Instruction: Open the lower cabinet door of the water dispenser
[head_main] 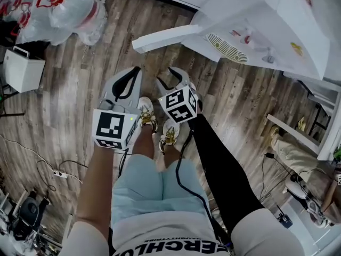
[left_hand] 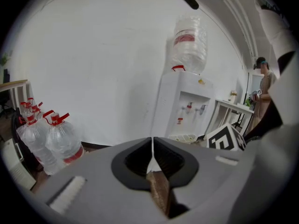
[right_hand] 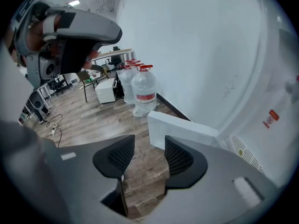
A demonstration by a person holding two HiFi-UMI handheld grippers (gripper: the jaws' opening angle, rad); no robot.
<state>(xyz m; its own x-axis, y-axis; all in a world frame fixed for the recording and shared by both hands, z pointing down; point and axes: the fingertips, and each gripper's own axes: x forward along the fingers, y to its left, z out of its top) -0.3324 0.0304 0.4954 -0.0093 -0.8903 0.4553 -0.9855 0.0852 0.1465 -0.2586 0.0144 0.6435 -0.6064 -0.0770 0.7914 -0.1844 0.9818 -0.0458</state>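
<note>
Lower cabinet door [head_main: 170,38] of the water dispenser [head_main: 266,25] stands swung out from the cabinet front, as I read it from the head view: a white slab jutting leftward from the dispenser's base, over the wooden floor [head_main: 69,95] near its far edge by the wall. From the right gripper view the same panel [right_hand: 182,134] shows edge-on, just past the jaws and not between them. My right gripper [head_main: 177,79] has its jaws spread with only floor showing in the gap, so it grips nothing. My left gripper [head_main: 134,74] has its jaws pressed together on nothing, the tips meeting in a thin seam in its own view [left_hand: 152,148], and it sits well apart from the door. Both grippers hang low in front of the person's legs, short of the dispenser. I judge the opening itself done (how wide the door stands I cannot tell from here); what may be left is at most swinging it further and drawing back.
</note>
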